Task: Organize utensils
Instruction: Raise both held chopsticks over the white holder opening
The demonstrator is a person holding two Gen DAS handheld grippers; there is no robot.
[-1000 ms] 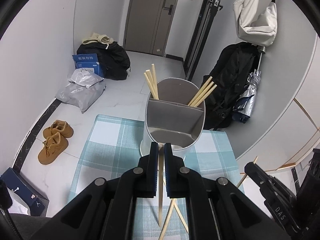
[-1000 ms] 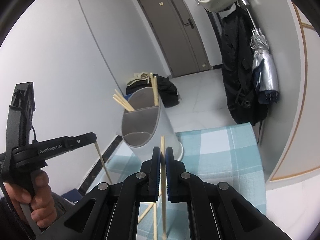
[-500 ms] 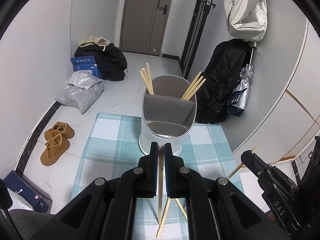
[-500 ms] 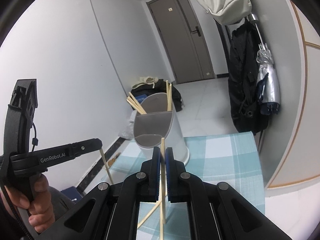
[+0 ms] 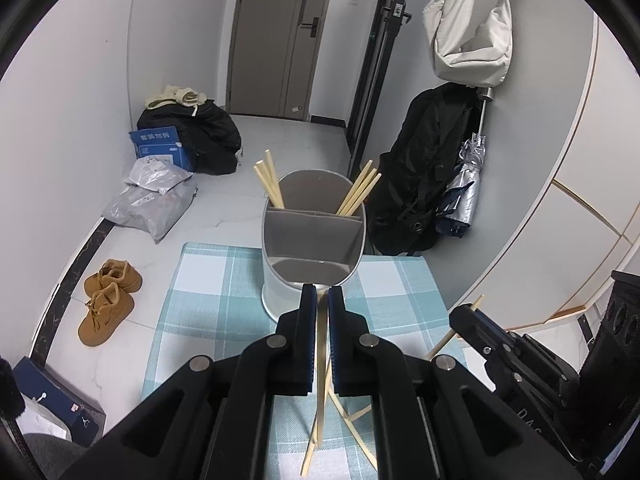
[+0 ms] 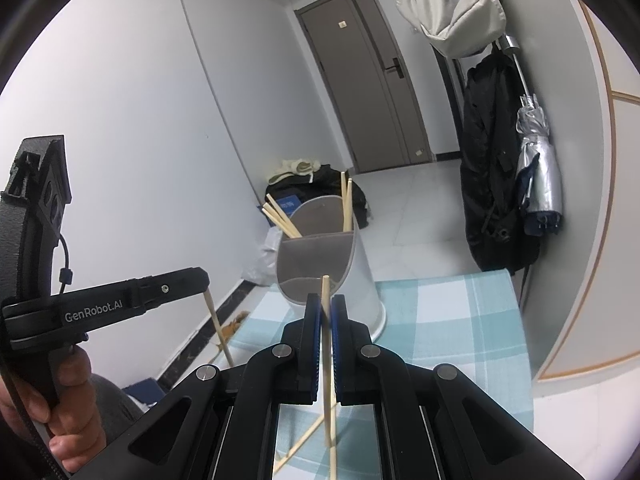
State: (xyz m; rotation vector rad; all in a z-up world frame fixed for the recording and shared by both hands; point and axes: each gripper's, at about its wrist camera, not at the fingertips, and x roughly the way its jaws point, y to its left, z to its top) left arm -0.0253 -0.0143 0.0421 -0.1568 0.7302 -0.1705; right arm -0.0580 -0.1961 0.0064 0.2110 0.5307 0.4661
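A white utensil holder [image 5: 314, 240] with grey divided compartments stands at the far end of a blue checked tablecloth [image 5: 200, 292]. Several wooden chopsticks [image 5: 270, 184] lean in its back compartments. My left gripper [image 5: 320, 300] is shut on a chopstick [image 5: 319, 380], held upright in front of the holder. My right gripper [image 6: 326, 308] is shut on another chopstick [image 6: 327, 352], also upright, a little short of the holder [image 6: 320, 256]. Two loose chopsticks [image 5: 352, 416] lie on the cloth below. The left gripper also shows in the right wrist view [image 6: 206, 284].
The small table stands in a hallway. Brown shoes [image 5: 108, 300], bags [image 5: 156, 200] and a blue box [image 5: 158, 146] lie on the floor at left. A black coat [image 5: 424, 176] and an umbrella [image 5: 466, 196] hang at right. The right gripper shows at lower right [image 5: 476, 320].
Both grippers have drawn back and risen from the holder, each still holding its chopstick; the holder looks smaller and farther now.
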